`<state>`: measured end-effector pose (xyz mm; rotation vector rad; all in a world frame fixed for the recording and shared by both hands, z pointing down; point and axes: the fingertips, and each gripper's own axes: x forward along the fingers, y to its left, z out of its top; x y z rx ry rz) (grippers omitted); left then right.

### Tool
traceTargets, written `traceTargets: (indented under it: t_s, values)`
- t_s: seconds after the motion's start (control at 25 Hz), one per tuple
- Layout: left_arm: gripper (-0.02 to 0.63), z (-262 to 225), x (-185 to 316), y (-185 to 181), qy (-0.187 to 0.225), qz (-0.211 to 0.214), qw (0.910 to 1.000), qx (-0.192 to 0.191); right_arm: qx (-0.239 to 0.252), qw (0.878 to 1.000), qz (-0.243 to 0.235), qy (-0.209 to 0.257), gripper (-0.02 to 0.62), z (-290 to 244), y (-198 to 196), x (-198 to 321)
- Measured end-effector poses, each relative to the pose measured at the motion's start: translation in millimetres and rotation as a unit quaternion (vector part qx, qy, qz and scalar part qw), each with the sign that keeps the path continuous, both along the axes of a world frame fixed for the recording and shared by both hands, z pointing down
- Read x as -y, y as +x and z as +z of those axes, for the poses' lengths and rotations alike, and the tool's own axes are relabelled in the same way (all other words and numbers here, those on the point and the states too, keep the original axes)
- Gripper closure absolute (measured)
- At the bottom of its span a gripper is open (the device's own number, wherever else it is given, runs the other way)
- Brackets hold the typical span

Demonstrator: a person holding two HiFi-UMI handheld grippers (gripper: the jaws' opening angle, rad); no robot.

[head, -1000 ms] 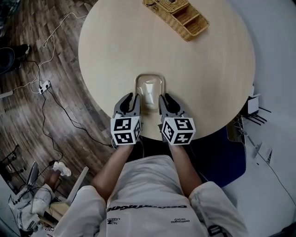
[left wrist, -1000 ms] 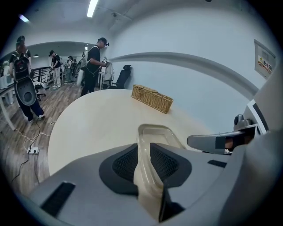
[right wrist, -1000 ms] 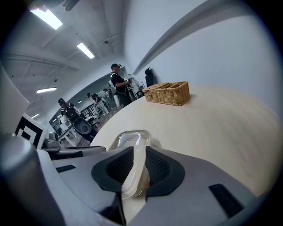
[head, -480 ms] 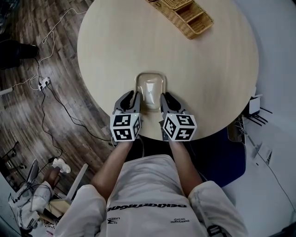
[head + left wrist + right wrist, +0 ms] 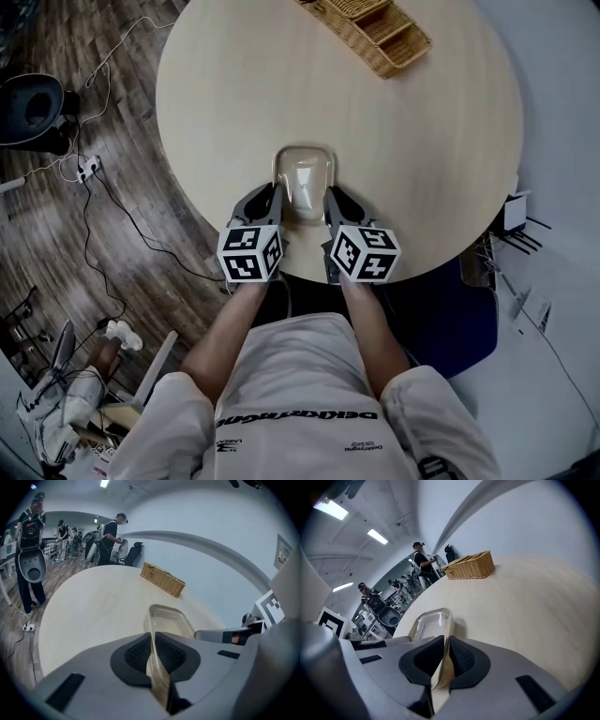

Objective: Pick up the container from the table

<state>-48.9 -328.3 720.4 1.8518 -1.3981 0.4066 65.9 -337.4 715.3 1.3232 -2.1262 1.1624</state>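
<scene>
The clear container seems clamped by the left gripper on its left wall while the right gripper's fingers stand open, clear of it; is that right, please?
Not quite: the right gripper view shows the right gripper with its fingers shut on the right wall of the clear container, not open. The left gripper does clamp the left wall.

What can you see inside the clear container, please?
The container looks empty: only its clear base shows, with the table beneath. The left tool and right tool cover its near side walls.
</scene>
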Motion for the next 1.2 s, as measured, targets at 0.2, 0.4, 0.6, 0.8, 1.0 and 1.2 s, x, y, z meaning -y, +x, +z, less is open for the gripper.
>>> traceTargets:
  t_s: [0.2, 0.4, 0.6, 0.8, 1.0, 1.2]
  values:
    - [0.566, -6.7, -4.6, -0.2, 0.005, -0.007, 0.9999, -0.006, -0.006, 1.0, 0.003, 0.006, 0.532, -6.2, 0.0, -4.4]
    - [0.568, -17.3, -10.7, -4.4, 0.013, -0.01, 0.9998, -0.015, -0.009, 1.0, 0.003, 0.019, 0.532, -18.8, -3.8, -11.0]
    - [0.569, -34.4, -16.2, -6.0, 0.027, -0.006, 0.9995, -0.017, -0.007, 0.999, 0.01, 0.035, 0.532, -34.3, -4.9, -17.6]
    - [0.569, -55.4, -26.4, -10.2, 0.042, -0.003, 0.9989, -0.019, -0.006, 0.999, 0.012, 0.051, 0.532, -55.3, -8.8, -29.2]
    - [0.569, -79.4, -40.4, -7.7, 0.057, 0.005, 0.9982, -0.017, -0.008, 0.997, 0.02, 0.067, 0.532, -78.0, -6.1, -45.1]
    - [0.569, -111.7, -49.4, -5.5, 0.081, 0.008, 0.9965, -0.02, -0.007, 0.995, 0.026, 0.095, 0.532, -110.8, -3.8, -54.3]
